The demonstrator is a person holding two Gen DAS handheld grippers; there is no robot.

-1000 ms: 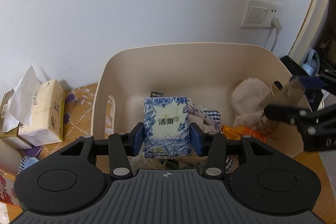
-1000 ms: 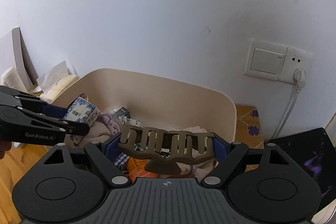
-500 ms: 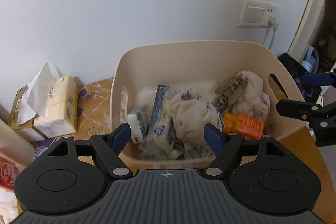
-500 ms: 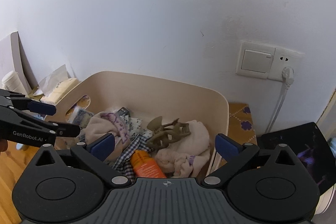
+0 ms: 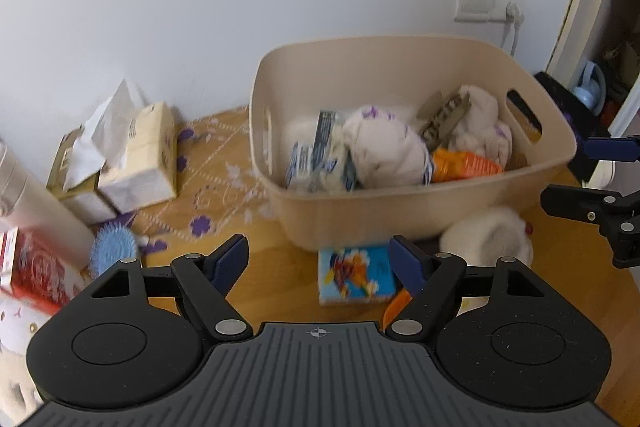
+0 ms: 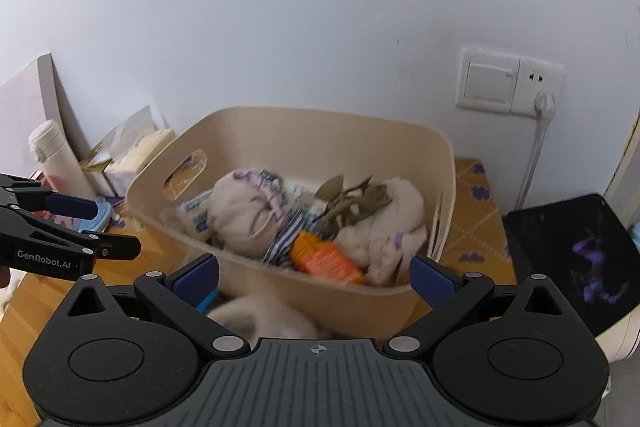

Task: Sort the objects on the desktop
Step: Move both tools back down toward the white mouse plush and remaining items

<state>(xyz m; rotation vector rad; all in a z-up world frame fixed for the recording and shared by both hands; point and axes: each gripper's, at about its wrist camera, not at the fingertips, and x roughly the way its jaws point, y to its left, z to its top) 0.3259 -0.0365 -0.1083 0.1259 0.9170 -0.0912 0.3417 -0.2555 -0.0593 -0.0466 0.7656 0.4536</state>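
Note:
A beige plastic basket [image 5: 404, 51] stands against the wall and holds the blue-white tissue pack [image 5: 320, 155], the brown hair claw [image 5: 442, 115], an orange packet [image 5: 464, 163] and bundled pale cloths [image 5: 384, 147]. My left gripper [image 5: 318, 261] is open and empty, in front of and above the basket. My right gripper [image 6: 314, 279] is open and empty, close to the basket's near wall [image 6: 360, 307]. In front of the basket lie a blue picture card pack [image 5: 354, 275] and a white fluffy thing [image 5: 486, 235]. The hair claw also shows in the right wrist view [image 6: 354, 201].
Tissue boxes [image 5: 136, 151] stand left of the basket. A blue hairbrush [image 5: 112, 253], a red box [image 5: 32, 271] and a white bottle [image 6: 56, 155] are at far left. A dark pad [image 6: 576, 259] lies at the right. A wall socket with a plugged cord [image 6: 540, 103] is behind.
Both grippers opened: the tissue pack and the hair claw dropped into the basket. Both grippers then pulled back and up from the basket.

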